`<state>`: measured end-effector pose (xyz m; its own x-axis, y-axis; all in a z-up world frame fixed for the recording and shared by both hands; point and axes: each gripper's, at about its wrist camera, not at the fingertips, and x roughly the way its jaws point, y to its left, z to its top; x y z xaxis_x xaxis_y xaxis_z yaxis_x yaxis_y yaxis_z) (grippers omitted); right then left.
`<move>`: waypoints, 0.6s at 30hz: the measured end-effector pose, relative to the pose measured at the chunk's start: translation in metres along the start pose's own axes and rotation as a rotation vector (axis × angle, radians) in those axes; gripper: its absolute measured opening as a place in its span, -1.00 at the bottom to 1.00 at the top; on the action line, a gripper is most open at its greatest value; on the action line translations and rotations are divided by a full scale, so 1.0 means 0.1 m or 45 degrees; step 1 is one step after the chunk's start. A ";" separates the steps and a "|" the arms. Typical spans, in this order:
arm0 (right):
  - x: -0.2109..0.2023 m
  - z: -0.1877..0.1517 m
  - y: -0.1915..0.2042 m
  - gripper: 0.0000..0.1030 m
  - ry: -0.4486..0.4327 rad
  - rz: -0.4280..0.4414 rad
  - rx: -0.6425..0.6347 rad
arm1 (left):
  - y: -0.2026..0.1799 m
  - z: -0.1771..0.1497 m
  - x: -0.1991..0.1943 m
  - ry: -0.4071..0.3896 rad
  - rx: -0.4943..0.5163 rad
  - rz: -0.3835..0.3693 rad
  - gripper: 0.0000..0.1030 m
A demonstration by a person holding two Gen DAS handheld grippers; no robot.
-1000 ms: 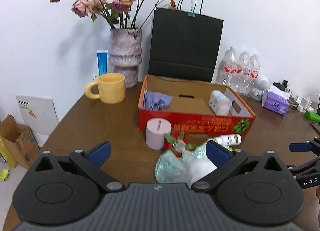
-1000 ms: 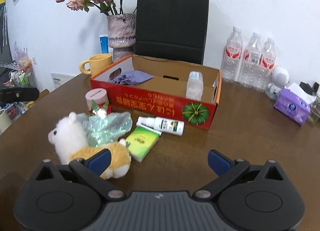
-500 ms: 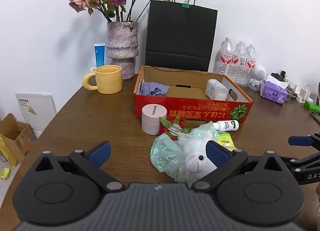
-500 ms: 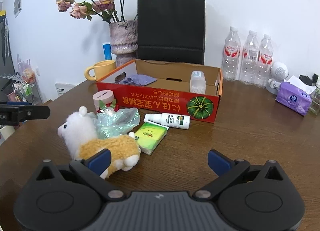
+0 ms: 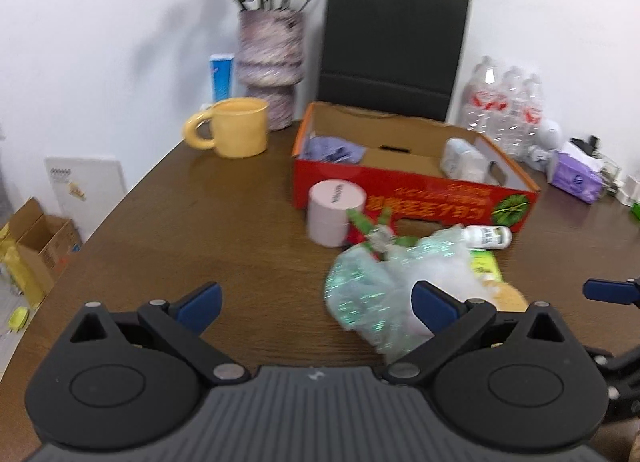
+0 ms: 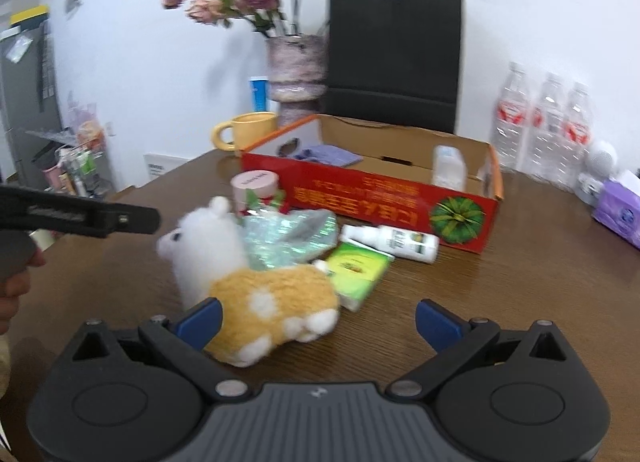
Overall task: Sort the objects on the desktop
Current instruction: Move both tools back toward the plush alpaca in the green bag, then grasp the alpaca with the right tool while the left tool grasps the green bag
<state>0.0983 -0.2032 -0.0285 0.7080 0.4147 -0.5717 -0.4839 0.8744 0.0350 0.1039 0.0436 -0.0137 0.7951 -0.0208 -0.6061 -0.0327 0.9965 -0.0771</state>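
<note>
- Both claws, left claw [image 5: 316, 300] and right claw [image 6: 318, 318], are spread, holding nothing.
- Toy llama [image 6: 256, 282], bottle [image 6: 394, 242] and green packet [image 6: 358, 268] lie mid-table before the red box [image 6: 372, 197] (partly filled).
- Judged step: approaching the llama; next, a close around its soft body.

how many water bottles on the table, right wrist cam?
3. The water bottles stand in a row by the wall, right of the red box: left, middle, right. More could be hidden behind them.

Fluffy plush alpaca [image 6: 256, 282]; matt wood-grain table [image 6: 500, 302] (cardboard box [image 6: 400, 201]).
</note>
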 end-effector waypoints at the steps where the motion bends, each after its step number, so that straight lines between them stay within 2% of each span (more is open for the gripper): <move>1: 0.01 0.01 0.03 1.00 -0.004 0.014 -0.015 | 0.03 -0.01 0.02 0.009 0.000 -0.001 1.00; 4: 0.10 0.07 0.17 0.99 -0.009 0.058 -0.069 | 0.11 -0.02 0.07 0.036 0.001 -0.005 0.96; 9: 0.27 0.18 0.40 0.89 0.007 0.106 -0.182 | 0.15 -0.03 0.24 0.116 0.072 -0.075 0.83; 12: 0.40 0.22 0.52 0.69 0.059 0.089 -0.260 | 0.16 0.01 0.39 0.167 0.128 -0.126 0.65; 13: 0.44 0.22 0.54 0.56 0.082 0.082 -0.273 | 0.16 0.03 0.44 0.186 0.141 -0.147 0.61; 14: 0.47 0.22 0.56 0.44 0.105 0.073 -0.283 | 0.15 0.05 0.49 0.204 0.155 -0.170 0.60; 18: 0.48 0.21 0.60 0.27 0.129 0.039 -0.314 | 0.10 0.10 0.68 0.262 0.191 -0.256 0.58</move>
<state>0.1138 -0.1254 -0.0367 0.6422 0.4018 -0.6528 -0.6239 0.7688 -0.1405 0.1634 0.0531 -0.0480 0.6367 -0.2190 -0.7394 0.2146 0.9713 -0.1029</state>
